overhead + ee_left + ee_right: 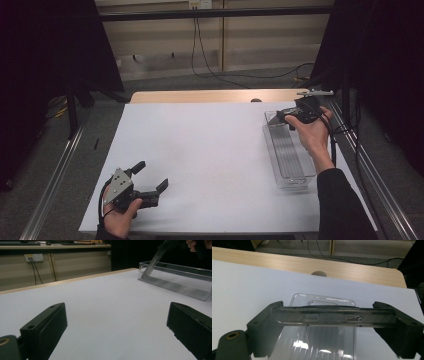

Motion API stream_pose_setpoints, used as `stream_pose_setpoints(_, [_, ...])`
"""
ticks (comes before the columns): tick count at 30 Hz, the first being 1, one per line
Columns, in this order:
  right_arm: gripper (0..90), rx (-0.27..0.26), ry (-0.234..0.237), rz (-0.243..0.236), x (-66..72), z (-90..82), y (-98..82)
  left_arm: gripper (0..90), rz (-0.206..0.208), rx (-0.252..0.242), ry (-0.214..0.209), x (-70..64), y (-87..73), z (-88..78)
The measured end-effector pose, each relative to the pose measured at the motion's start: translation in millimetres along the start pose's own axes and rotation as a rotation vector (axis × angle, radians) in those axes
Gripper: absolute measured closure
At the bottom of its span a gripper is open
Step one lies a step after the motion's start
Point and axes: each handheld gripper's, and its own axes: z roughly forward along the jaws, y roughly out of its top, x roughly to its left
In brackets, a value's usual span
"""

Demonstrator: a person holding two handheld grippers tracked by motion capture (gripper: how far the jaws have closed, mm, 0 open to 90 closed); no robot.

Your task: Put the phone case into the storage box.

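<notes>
Right gripper (281, 116) is pinching a clear strip (332, 316) over the tray (289, 165) at 2 o'clock; left gripper (150, 179) is sitting spread wide at 7.

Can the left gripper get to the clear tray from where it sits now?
Probably yes: the white sheet between the left gripper and the tray is bare, jaws open. The right gripper already holds a clear piece over its far end.

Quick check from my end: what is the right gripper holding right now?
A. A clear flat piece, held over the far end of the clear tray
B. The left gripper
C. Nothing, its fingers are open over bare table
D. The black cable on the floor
A: the right gripper has its fingers closed on the ends of a clear flat piece, tilted down into the far end of the clear tray.
</notes>
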Motion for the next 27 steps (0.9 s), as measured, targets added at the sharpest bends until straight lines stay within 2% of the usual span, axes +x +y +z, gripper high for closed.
stream_pose_setpoints(16, [11.6, -0.024, -0.036, -0.016, 6.8, 10.1, 8.3, 2.9, -0.005, 0.001, -0.008, 0.9, 0.1, 3.1])
stream_pose_setpoints(19, [11.6, -0.032, -0.043, -0.018, 7.7, 11.9, 9.1, 2.9, 0.005, 0.006, -0.015, 1.2, 0.4, 5.4])
stream_pose_setpoints(27, [11.7, -0.053, -0.081, -0.015, 12.0, 18.2, 11.4, 2.9, 0.007, 0.004, -0.023, 1.6, 0.6, 6.7])
